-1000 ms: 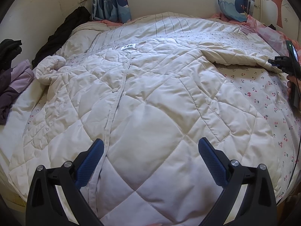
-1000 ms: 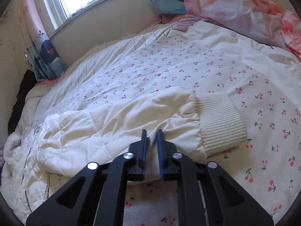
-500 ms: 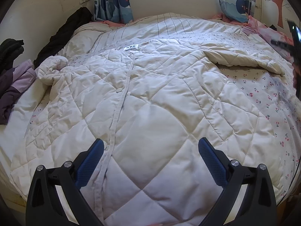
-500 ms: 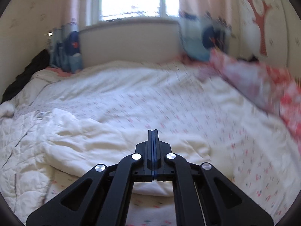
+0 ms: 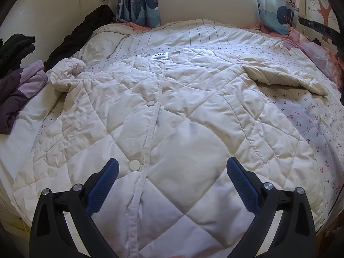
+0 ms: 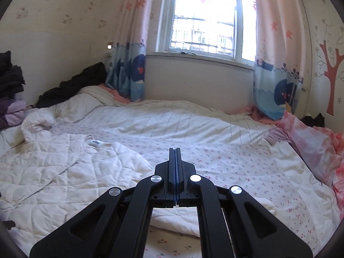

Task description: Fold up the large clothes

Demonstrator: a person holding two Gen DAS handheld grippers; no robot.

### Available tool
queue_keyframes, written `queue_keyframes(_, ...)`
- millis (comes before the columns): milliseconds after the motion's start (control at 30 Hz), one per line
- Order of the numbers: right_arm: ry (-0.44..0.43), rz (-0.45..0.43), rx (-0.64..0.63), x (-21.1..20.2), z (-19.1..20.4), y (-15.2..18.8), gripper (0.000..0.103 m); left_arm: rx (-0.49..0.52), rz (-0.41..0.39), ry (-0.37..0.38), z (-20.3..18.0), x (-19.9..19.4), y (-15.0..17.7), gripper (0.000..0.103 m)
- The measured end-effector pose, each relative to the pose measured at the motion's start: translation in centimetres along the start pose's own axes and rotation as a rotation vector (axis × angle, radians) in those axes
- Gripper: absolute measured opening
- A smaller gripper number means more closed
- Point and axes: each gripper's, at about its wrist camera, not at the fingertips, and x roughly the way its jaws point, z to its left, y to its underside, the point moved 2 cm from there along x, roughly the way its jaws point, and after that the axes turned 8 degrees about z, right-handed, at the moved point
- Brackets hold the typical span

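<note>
Quilted coat (image 5: 163,116) lies flat, front up, spread over the bed (image 5: 311,116). Left gripper (image 5: 172,178) hovers above its hem with jaws wide apart; right gripper (image 6: 175,157) has its jaws pressed together, holding nothing. Its sleeve (image 5: 286,79) may stay unfolded, and the slippery padding could bunch.

Matt quilted cream cloth coat (image 5: 176,111) on thin printed cotton-like bedsheet (image 5: 305,116); textured blue pads (image 5: 243,182), matt black plastic.
</note>
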Motion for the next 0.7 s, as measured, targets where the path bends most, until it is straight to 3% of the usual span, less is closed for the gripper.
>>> queue_keyframes(300, -0.105, -0.026, -0.026, -0.5, 3.6, -1.1, 0.001, -0.012, -0.005, -0.002, 0.9, -0.2, 0.0, 0.096)
queue_keyframes(433, -0.144, 0.002, 0.054, -0.2, 2.2, 0.0, 0.003, -0.018, -0.003, 0.004, 1.2, -0.3, 0.1, 0.096)
queue_keyframes(500, -0.142, 0.041, 0.141, 0.0, -0.9, 1.7, 0.036, -0.015, -0.005, 0.002, 1.3, -0.2, 0.1, 0.096)
queue_keyframes(533, -0.107, 0.061, 0.204, -0.1, -3.5, 3.2, 0.081, -0.015, -0.005, 0.005, 1.4, -0.2, 0.1, 0.096)
queue_keyframes(567, -0.073, 0.071, 0.243, -0.2, -5.3, 4.4, 0.092, -0.014, -0.003, 0.009, 1.3, -0.1, 0.1, 0.096)
queue_keyframes(700, -0.028, 0.147, 0.544, -0.9, -16.2, 11.3, 0.092, -0.006, 0.005, 0.022, 0.6, -0.1, 0.1, 0.096)
